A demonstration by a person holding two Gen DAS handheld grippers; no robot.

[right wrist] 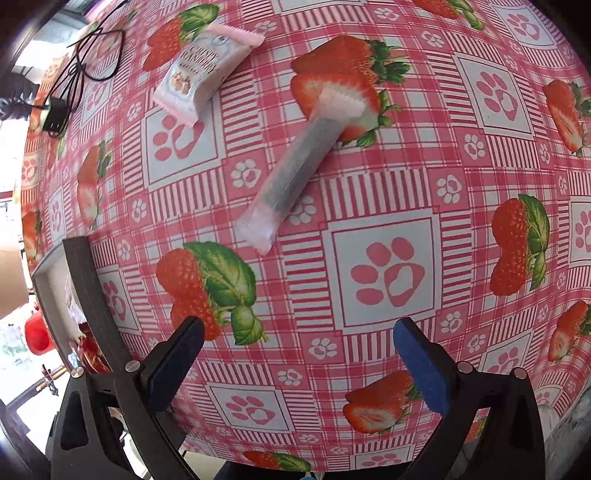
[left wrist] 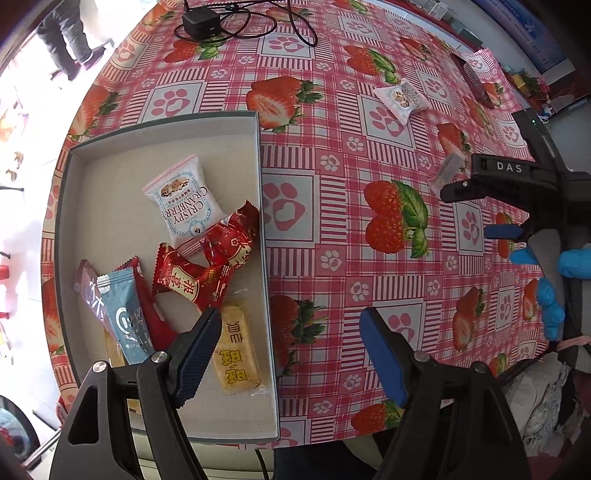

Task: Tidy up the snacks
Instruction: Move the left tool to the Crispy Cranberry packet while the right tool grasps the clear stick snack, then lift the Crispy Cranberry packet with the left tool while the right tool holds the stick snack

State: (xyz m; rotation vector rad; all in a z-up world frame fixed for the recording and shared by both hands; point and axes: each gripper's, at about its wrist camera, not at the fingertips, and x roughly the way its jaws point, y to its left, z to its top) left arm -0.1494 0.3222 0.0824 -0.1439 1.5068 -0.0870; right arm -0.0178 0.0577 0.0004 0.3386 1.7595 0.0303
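A grey cardboard tray (left wrist: 260, 177) on the strawberry tablecloth holds several snack packs: a white cranberry pack (left wrist: 184, 201), red packs (left wrist: 195, 280), a blue stick (left wrist: 125, 317) and a yellow bar (left wrist: 236, 350). My left gripper (left wrist: 288, 325) is open and empty, straddling the tray's right wall. My right gripper (right wrist: 295, 332) is open and empty above the cloth; it also shows in the left wrist view (left wrist: 476, 212). A translucent stick pack (right wrist: 295, 170) lies ahead of it, and shows partly behind it in the left view (left wrist: 447, 171). A second cranberry pack (right wrist: 205, 70) lies further off (left wrist: 400, 99).
A black charger (left wrist: 201, 22) with cables lies at the table's far side. A dark red pack (left wrist: 476, 79) lies near the far right edge. The tray's corner (right wrist: 85, 291) shows at the right view's left. The table's near edge runs just below both grippers.
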